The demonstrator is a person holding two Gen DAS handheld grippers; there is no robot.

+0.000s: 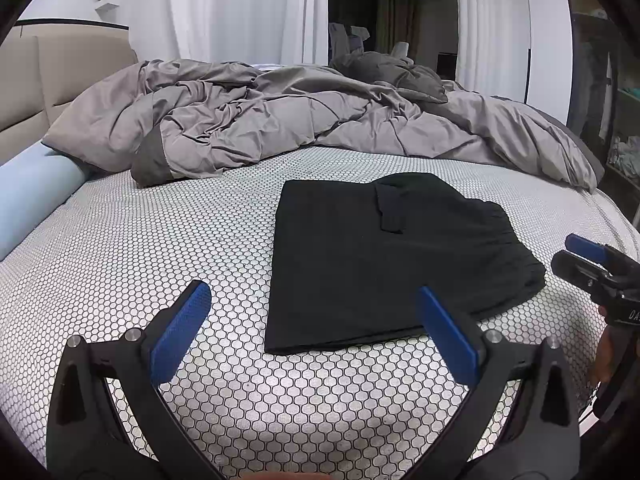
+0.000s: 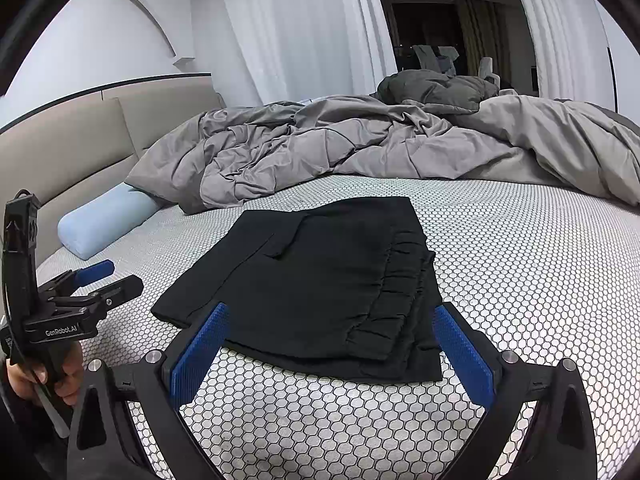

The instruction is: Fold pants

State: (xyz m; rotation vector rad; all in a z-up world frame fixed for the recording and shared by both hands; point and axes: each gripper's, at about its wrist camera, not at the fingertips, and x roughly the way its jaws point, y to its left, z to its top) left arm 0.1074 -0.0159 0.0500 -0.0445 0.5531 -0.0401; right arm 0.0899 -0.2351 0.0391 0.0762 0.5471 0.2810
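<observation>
- A pair of black pants [image 1: 392,264] lies folded into a compact, roughly rectangular stack on a bed, resting on a white mattress cover [image 1: 160,248] printed with a honeycomb pattern.
- The gathered elastic waistband [image 2: 400,292] sits on the stack's right side, in layers; a small flap of cloth lies on top of the stack.
- The left gripper [image 1: 316,320] hangs just above the cover at the near left corner of the pants. Its blue-padded jaws stand wide apart and hold nothing. One pad [image 1: 182,332] is over bare cover; the other overlaps the near edge of the pants in the left wrist view, though contact cannot be judged.
- The right gripper [image 2: 330,344] hangs at the near edge of the pants by the waistband. Its jaws are also spread wide and empty, one to either side of the stack's near corner.
- In the right wrist view, a hand [image 2: 56,372] grips the left tool's handle at the far left.
- Behind the pants, well apart from them, a rumpled grey duvet [image 1: 280,128] is heaped across the far half of the bed.
- A pale blue bolster [image 2: 104,224] lies at the left, against a beige padded headboard [image 2: 80,148].
- White curtains [image 2: 288,32] hang behind the bed, with a dark room beyond them.
</observation>
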